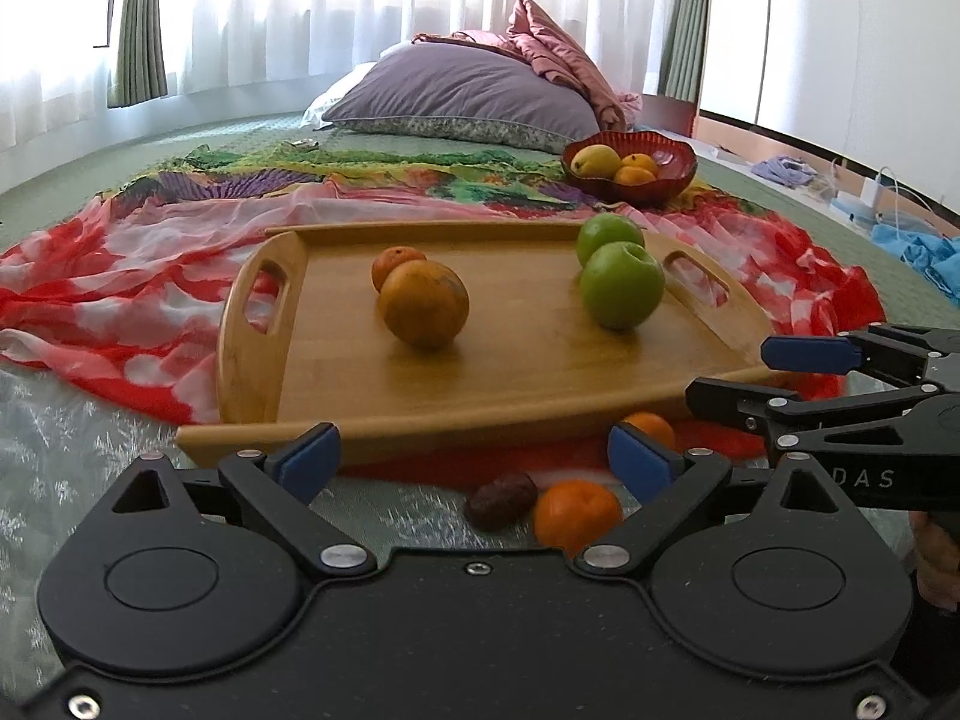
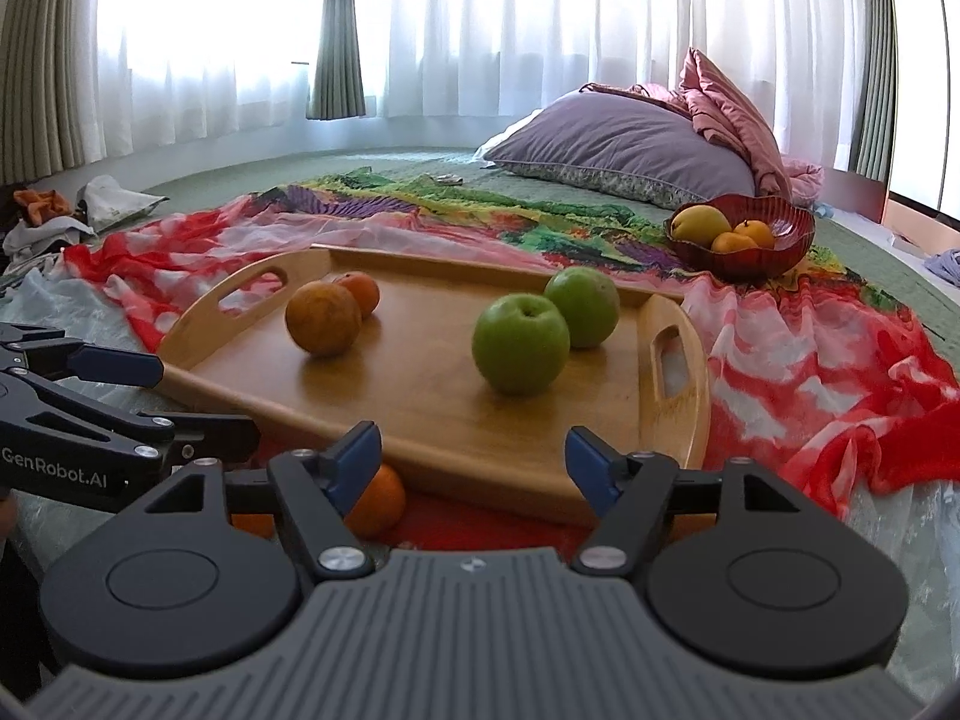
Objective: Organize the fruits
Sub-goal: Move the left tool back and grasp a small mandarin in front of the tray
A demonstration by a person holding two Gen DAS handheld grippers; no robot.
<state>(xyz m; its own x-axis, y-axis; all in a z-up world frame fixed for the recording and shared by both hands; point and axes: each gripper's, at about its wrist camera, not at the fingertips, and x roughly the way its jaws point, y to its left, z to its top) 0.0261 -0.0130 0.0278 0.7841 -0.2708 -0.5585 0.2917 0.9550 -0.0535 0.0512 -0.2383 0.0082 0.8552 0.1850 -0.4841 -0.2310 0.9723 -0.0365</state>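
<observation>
- Bed [image 1: 72, 540] under everything: soft bedding with a red scarf [image 1: 108, 300] spread on it, so I expect anything round to settle into a fold and stay put.
- Tray [image 1: 540, 360], wooden and stiff, lies on the scarf; its near rim is just beyond both grippers. Cut-out handles at each end would be my hold if it has to move.
- On the tray: two green apples [image 1: 621, 285] touching each other at the right, and two oranges [image 1: 423, 312], one big and one smaller behind it, touching at the middle-left.
- Apples look firm and smooth, likely slippery; I would close across the widest part, gently.
- Bowl [image 1: 672, 165], red, sits beyond the tray at the right with a yellow fruit and two small oranges in it.
- Loose fruit lies on the bed in front of the tray: a small orange [image 1: 576, 513], a dark fruit [image 1: 501, 501] beside it, and another orange [image 1: 651, 426] against the rim.
- These look light and a little soft, so I would squeeze lightly.
- Left gripper [image 1: 474, 459]: jaws wide apart, holding nothing, with the loose fruit just ahead.
- Right gripper [image 2: 474, 459]: jaws well apart, empty, facing the tray.
</observation>
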